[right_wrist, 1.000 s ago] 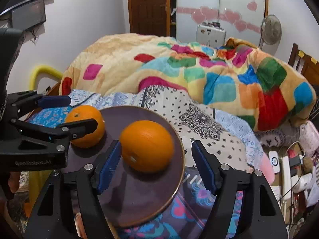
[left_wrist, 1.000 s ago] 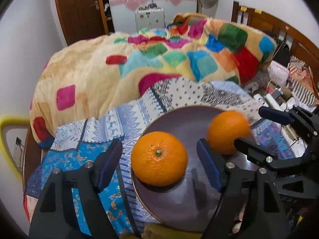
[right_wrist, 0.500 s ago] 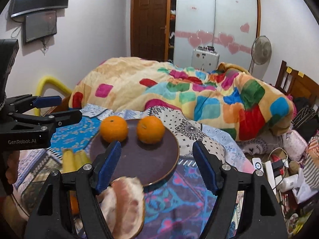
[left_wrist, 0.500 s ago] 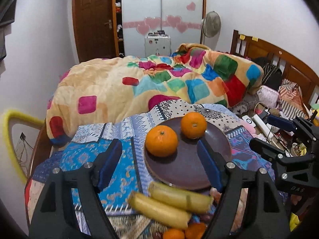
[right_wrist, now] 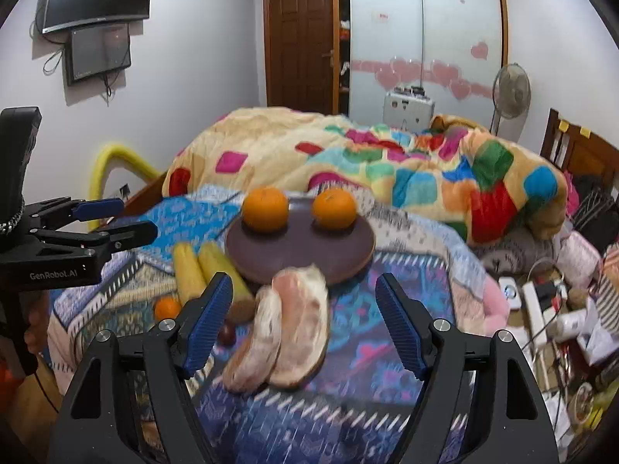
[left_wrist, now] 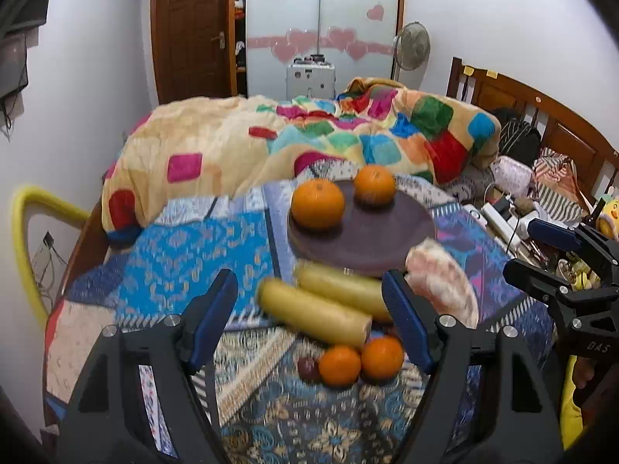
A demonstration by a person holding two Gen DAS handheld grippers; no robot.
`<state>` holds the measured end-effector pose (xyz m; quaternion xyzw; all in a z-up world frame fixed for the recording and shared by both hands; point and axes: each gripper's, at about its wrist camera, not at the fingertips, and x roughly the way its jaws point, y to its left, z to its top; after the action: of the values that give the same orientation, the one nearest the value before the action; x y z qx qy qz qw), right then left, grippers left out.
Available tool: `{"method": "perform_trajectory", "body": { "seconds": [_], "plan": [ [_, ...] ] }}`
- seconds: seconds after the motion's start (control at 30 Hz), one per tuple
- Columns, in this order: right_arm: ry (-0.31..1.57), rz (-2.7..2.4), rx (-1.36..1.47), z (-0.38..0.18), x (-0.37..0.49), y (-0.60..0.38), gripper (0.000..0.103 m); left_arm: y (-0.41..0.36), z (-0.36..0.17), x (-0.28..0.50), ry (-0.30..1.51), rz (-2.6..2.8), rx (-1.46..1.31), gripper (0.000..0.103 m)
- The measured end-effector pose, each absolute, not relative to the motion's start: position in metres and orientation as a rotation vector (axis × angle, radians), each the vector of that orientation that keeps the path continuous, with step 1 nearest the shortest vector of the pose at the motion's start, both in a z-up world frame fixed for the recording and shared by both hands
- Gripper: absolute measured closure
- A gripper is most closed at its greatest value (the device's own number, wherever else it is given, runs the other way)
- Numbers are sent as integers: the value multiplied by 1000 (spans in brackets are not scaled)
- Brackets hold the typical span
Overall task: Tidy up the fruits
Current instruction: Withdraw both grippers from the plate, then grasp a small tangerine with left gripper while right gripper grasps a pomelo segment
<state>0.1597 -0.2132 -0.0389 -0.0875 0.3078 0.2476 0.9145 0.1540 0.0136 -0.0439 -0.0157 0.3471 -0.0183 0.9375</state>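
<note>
Oranges [left_wrist: 317,203] sit on the plate [left_wrist: 371,239], on the bed. Bananas [left_wrist: 313,315] lie just beside the plate. Left hand-held gripper [left_wrist: 313,323] and right hand-held gripper [right_wrist: 303,324] are both open, holding nothing.

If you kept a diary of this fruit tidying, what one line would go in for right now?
plate: two oranges | still on cloth: bananas, pomelo segments, small oranges | left gripper: open, empty | right gripper: open, empty
</note>
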Motion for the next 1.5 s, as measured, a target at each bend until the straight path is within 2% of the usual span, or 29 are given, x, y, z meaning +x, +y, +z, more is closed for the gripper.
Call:
{"method": "perform_trajectory", "body": {
  "seconds": [0.17, 0.33, 0.37, 0.43, 0.53, 0.93, 0.97, 1.03, 1.5],
  "plan": [
    [666, 496, -188, -64, 152, -215, 29, 18, -70, 143, 759, -48, -58, 38],
    [697, 514, -164, -80, 149, -211, 31, 20, -91, 137, 802, -70, -69, 59],
    [703, 517, -159, -82, 150, -209, 33, 19, -94, 136, 809, -77, -70, 61],
    [729, 531, -149, -88, 156, -206, 49, 18, -99, 134, 818, -88, -68, 66],
    [763, 558, -127, -96, 162, -201, 60, 16, -104, 132, 826, -112, -74, 68],
    [748, 571, -161, -104, 159, -184, 62, -2, -118, 137, 845, -149, -23, 68],
    [744, 568, -167, -105, 159, -184, 63, -3, -118, 138, 841, -147, -22, 68],
    [732, 548, -181, -105, 158, -184, 76, -4, -118, 139, 836, -145, -19, 70],
    [722, 591, -83, -88, 157, -202, 82, 5, -99, 129, 784, -136, -45, 73]
  ]
}}
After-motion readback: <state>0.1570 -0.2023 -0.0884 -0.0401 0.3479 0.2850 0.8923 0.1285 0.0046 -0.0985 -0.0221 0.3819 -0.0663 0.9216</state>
